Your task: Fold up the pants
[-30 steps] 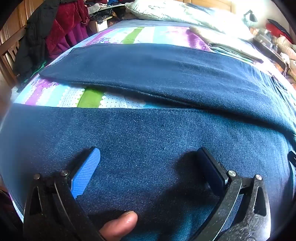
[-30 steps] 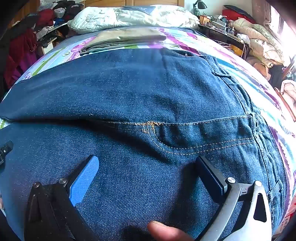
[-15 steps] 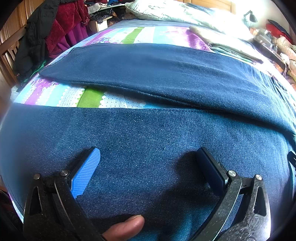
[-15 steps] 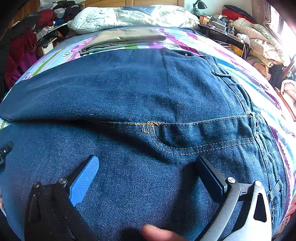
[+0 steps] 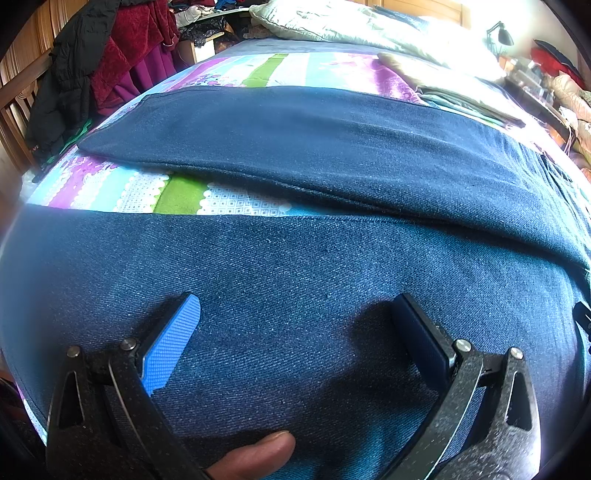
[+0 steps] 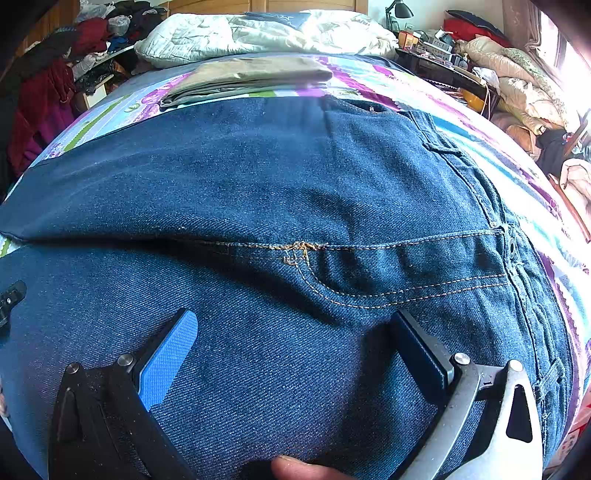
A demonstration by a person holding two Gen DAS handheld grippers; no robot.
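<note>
Dark blue jeans (image 5: 295,280) lie spread flat on the bed, both legs running to the left with a strip of striped bedsheet (image 5: 155,188) between them. In the right wrist view the jeans (image 6: 280,177) show their fly seam and waistband at the right. My left gripper (image 5: 295,317) is open, low over the near leg, nothing between its fingers. My right gripper (image 6: 295,332) is open too, just above the hip area below the fly. A fingertip (image 5: 255,458) shows at the bottom edge of each view.
Folded khaki clothes (image 6: 251,77) and a white duvet (image 6: 258,33) lie at the head of the bed. Dark and red clothes (image 5: 110,55) hang at the left. A cluttered side table with a lamp (image 6: 436,62) and piled bedding stand at the right.
Both grippers hold almost the same place over the jeans. The fingertip at the bottom of each view has shifted slightly.
</note>
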